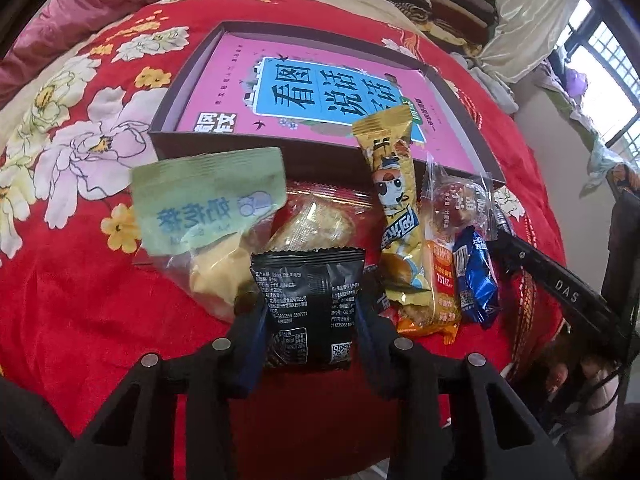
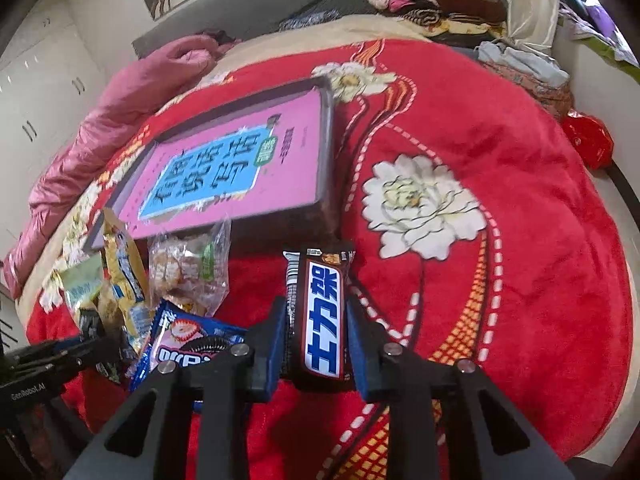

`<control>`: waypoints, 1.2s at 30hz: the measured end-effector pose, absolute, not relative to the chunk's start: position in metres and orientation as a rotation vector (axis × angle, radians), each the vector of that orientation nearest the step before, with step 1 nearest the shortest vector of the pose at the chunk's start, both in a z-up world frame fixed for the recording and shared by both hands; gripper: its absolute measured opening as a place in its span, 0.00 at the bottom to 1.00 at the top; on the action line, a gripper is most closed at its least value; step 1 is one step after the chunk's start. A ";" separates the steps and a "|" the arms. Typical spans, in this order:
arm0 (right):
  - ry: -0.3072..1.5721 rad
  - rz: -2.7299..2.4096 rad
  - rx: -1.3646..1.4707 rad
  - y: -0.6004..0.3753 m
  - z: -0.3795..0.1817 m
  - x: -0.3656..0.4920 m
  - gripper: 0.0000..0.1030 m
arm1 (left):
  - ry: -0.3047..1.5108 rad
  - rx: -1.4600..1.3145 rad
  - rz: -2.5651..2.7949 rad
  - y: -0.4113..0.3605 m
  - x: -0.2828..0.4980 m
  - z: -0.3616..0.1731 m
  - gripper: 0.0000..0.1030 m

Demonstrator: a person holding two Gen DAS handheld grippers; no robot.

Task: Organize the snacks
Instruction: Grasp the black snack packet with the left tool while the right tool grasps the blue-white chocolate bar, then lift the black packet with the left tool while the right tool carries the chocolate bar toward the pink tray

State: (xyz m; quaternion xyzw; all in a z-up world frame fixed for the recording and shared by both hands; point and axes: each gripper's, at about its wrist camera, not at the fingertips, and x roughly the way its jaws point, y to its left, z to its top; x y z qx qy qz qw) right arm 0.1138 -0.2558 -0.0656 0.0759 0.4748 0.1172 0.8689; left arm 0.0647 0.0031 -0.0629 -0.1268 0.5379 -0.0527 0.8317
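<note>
your left gripper [image 1: 308, 316] points level toward the dark box [image 1: 224, 152], fingers clamped on a black snack packet [image 1: 308, 308] just short of its near wall. your right gripper [image 2: 316, 340] tilts down slightly, grasping a brown chocolate bar [image 2: 320, 316] upright, near the box's corner. the loose snack pile [image 2: 176, 280] lies against the box's near wall on the red blanket [image 2: 500, 280].

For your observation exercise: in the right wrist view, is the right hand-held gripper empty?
No, the right hand-held gripper is shut on a brown chocolate bar, which sits lengthwise between its two blue-padded fingers.
</note>
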 end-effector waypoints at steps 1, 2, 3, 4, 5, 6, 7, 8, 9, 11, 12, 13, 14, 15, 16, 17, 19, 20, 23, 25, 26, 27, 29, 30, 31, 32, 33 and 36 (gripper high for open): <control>0.985 0.239 0.163 -0.258 -0.064 0.113 0.28 | 1.141 -0.272 -0.115 0.004 0.063 -0.062 0.38; 0.969 0.232 0.165 -0.260 -0.061 0.111 0.28 | 1.141 -0.273 -0.119 0.005 0.062 -0.061 0.38; 0.957 0.230 0.170 -0.262 -0.058 0.110 0.28 | 1.138 -0.273 -0.124 0.006 0.060 -0.059 0.38; 0.943 0.232 0.179 -0.264 -0.055 0.109 0.28 | 1.135 -0.273 -0.127 0.008 0.058 -0.057 0.38; 0.929 0.232 0.184 -0.265 -0.052 0.107 0.28 | 1.129 -0.272 -0.132 0.009 0.057 -0.055 0.38; 0.920 0.232 0.183 -0.265 -0.049 0.107 0.28 | 1.125 -0.273 -0.133 0.010 0.056 -0.053 0.38; 0.908 0.233 0.181 -0.265 -0.047 0.106 0.28 | 1.119 -0.275 -0.134 0.011 0.055 -0.050 0.38; 0.892 0.240 0.183 -0.266 -0.044 0.104 0.28 | 1.112 -0.282 -0.137 0.013 0.054 -0.047 0.38; 0.882 0.244 0.185 -0.265 -0.041 0.104 0.28 | 1.105 -0.288 -0.139 0.015 0.054 -0.044 0.38; 0.861 0.254 0.183 -0.265 -0.037 0.102 0.28 | 1.085 -0.298 -0.139 0.019 0.051 -0.037 0.38; 0.855 0.258 0.183 -0.264 -0.035 0.101 0.28 | 1.073 -0.301 -0.137 0.021 0.050 -0.034 0.38; 0.847 0.261 0.179 -0.263 -0.034 0.101 0.28 | 1.062 -0.303 -0.133 0.023 0.049 -0.031 0.38; 0.838 0.262 0.171 -0.262 -0.032 0.100 0.28 | 1.048 -0.304 -0.126 0.025 0.049 -0.027 0.38; 0.828 0.262 0.157 -0.260 -0.030 0.099 0.28 | 1.039 -0.305 -0.121 0.026 0.049 -0.024 0.38; 0.821 0.264 0.153 -0.258 -0.029 0.099 0.28 | 1.030 -0.307 -0.118 0.028 0.050 -0.021 0.38; 0.812 0.270 0.149 -0.257 -0.027 0.098 0.28 | 1.023 -0.309 -0.114 0.030 0.050 -0.019 0.38; 0.798 0.278 0.138 -0.255 -0.024 0.097 0.28 | 1.014 -0.314 -0.105 0.034 0.050 -0.016 0.38; 0.789 0.282 0.133 -0.254 -0.022 0.096 0.28 | 1.011 -0.316 -0.100 0.035 0.051 -0.015 0.38; 0.767 0.295 0.128 -0.252 -0.018 0.095 0.28 | 1.000 -0.325 -0.087 0.040 0.053 -0.012 0.38; 0.755 0.304 0.129 -0.251 -0.016 0.094 0.28 | 0.988 -0.326 -0.081 0.042 0.056 -0.009 0.38; 0.749 0.307 0.128 -0.250 -0.014 0.094 0.28 | 0.983 -0.324 -0.077 0.043 0.057 -0.008 0.38; 0.743 0.310 0.126 -0.250 -0.013 0.094 0.28 | 0.978 -0.322 -0.073 0.043 0.058 -0.007 0.38; 0.733 0.317 0.125 -0.248 -0.012 0.094 0.28 | 0.966 -0.323 -0.068 0.046 0.062 -0.003 0.38; 0.729 0.318 0.123 -0.247 -0.011 0.095 0.28 | 0.959 -0.323 -0.063 0.047 0.064 -0.002 0.38; 0.726 0.318 0.121 -0.246 -0.010 0.096 0.28 | 0.954 -0.321 -0.059 0.048 0.066 -0.001 0.38; 0.726 0.322 0.124 -0.246 -0.010 0.097 0.28 | 0.947 -0.321 -0.055 0.050 0.069 0.000 0.38; 0.726 0.324 0.126 -0.246 -0.010 0.098 0.28 | 0.942 -0.322 -0.053 0.052 0.071 0.002 0.38; 0.724 0.331 0.131 -0.245 -0.010 0.101 0.28 | 0.932 -0.319 -0.046 0.054 0.078 0.004 0.38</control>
